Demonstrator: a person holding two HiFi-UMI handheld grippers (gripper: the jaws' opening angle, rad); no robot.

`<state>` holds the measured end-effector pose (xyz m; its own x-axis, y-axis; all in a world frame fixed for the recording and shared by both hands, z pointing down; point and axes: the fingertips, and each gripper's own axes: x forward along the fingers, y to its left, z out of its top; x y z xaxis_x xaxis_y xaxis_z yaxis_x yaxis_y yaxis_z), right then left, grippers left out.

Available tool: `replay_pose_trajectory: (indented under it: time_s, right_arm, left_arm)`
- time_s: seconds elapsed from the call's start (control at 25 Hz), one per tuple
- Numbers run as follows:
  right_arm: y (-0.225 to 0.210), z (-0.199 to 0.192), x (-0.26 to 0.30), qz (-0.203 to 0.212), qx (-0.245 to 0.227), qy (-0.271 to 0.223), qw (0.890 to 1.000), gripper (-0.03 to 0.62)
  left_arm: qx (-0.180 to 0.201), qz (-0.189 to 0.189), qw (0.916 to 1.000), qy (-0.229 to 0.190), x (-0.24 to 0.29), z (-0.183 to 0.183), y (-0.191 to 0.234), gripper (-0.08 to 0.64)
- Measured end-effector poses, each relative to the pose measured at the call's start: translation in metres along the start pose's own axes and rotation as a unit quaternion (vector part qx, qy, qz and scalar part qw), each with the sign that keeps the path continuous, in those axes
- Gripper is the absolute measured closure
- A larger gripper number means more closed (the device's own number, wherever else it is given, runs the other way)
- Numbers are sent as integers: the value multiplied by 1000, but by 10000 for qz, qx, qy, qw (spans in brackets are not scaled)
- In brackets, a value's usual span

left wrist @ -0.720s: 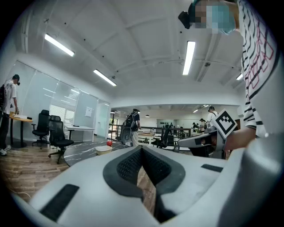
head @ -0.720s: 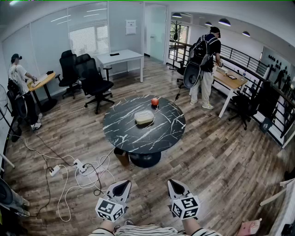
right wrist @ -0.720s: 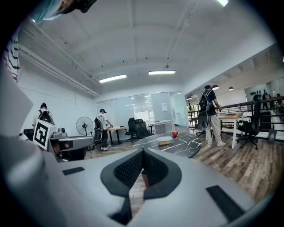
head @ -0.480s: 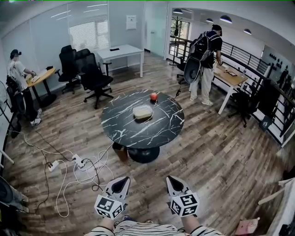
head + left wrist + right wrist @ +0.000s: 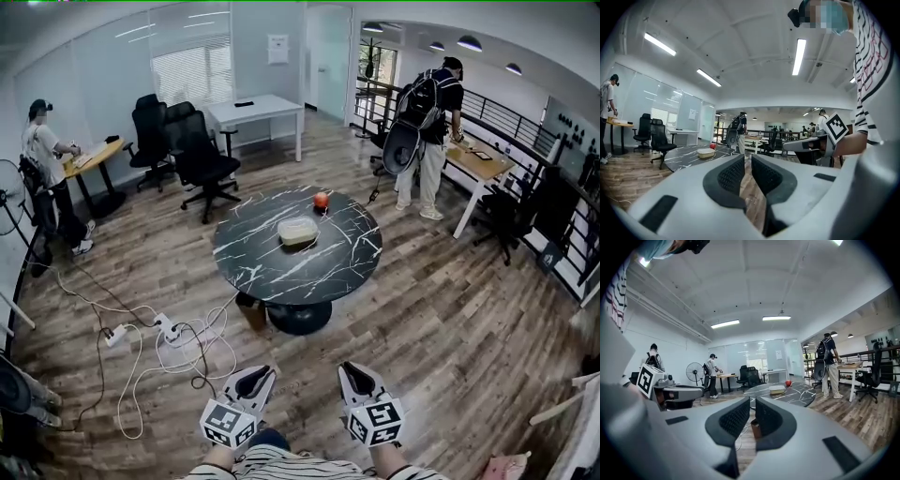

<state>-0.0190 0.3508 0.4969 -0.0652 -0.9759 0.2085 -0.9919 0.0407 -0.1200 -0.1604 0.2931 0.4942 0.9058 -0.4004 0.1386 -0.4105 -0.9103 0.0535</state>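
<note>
Left gripper [image 5: 255, 373]: fingers a narrow slit apart with nothing between them, held low over the wood floor [image 5: 441, 309], well short of the round table.
Right gripper [image 5: 353, 370]: fingers likewise slightly spread and empty, just beside the left gripper.
Container [image 5: 297, 231]: pale, shallow, lidded box near the middle of the round table's tabletop [image 5: 262, 267]. Its contents cannot be made out. It is probably light, stiff plastic with smooth sides, best taken across its short sides, below the lid rim.
Red fruit [image 5: 321, 200]: near the tabletop's far edge, just behind the container and apart from it. It looks firm, round and apt to roll, so grip it across the widest part.
Cables [image 5: 178, 347]: on the floor, left of the round table.
</note>
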Motion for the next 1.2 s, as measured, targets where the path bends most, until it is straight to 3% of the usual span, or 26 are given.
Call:
replay_pose_trajectory:
  time_s: [0.16, 0.2, 0.24, 0.32, 0.6, 1.2]
  right_arm:
    - [-7, -1, 8, -119, -10, -23, 9999, 557]
    - [-10, -1, 12, -116, 26, -27, 9999, 553]
    - [-12, -2, 17, -98, 69, -21, 9999, 529]
    - [-17, -3, 29, -86, 118, 6, 9999, 416]
    - [-42, 12, 86, -356, 202, 49, 9992, 417]
    - [-79, 40, 244, -1063, 725, 94, 9916, 417]
  left_arm:
    - [-18, 47, 10000, 73, 8, -4, 9, 525]
    - [-44, 38, 9999, 85, 12, -5, 12, 493]
    - [-75, 23, 9999, 100, 17, -7, 16, 430]
    - [-103, -11, 9999, 118, 27, -11, 25, 408]
    - [-112, -171, 9997, 135, 70, -3, 77, 407]
    - [-145, -706, 9968, 349, 167, 13, 241, 408]
